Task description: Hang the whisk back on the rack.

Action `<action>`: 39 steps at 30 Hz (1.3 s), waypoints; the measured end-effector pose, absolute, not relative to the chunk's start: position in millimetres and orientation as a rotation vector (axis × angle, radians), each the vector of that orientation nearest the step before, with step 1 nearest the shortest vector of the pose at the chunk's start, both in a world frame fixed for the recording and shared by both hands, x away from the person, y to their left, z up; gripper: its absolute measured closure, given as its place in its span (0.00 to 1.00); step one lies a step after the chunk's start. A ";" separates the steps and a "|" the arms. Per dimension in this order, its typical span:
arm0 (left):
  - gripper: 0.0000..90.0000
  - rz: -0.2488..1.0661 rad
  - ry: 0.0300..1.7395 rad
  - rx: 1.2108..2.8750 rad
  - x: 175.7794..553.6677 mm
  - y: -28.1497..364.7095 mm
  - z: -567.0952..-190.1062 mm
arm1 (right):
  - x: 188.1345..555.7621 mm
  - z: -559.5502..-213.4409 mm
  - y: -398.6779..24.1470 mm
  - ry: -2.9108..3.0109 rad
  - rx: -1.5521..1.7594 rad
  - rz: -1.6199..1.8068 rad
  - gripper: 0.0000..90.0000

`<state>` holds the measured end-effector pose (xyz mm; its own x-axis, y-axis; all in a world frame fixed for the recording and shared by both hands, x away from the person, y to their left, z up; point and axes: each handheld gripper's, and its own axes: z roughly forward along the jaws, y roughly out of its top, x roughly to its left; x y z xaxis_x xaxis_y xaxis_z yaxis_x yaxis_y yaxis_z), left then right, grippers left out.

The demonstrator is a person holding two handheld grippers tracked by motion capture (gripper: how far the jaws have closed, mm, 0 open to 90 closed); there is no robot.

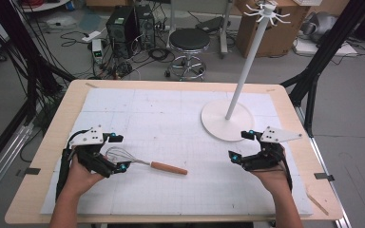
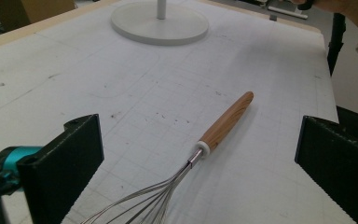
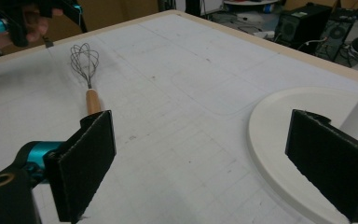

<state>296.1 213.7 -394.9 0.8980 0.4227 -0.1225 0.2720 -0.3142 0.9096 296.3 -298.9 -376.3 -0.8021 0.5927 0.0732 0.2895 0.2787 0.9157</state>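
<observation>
Whisk lies flat on the mat, near-left, nothing gripping it. Left gripper has its jaws spread around the wire head. Right gripper is spread and empty beside the rack base. Pickup not yet done; hanging looks to be what's left.

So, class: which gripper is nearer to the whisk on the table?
Left. The left gripper has its open jaws around the wire end of the whisk; the right gripper sits well past the handle, by the stand's base.
</observation>
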 end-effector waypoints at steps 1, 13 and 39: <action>0.02 0.164 0.512 1.919 296.4 212.5 -395.3 | 296.6 -376.8 -299.7 2.266 0.814 1.534 0.09; 0.02 0.160 0.489 1.995 295.4 192.8 -393.7 | 298.3 -384.1 -301.9 2.252 0.863 1.484 0.04; 0.05 0.059 0.434 2.492 326.8 95.7 -412.3 | 302.0 -385.6 -310.7 2.248 0.903 1.490 0.04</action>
<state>326.8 95.7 -412.3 0.9455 0.3207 -0.0570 0.2940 -0.7651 0.5728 302.0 -310.7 -385.6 -0.7586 0.6449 0.0934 0.3373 0.2659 0.9031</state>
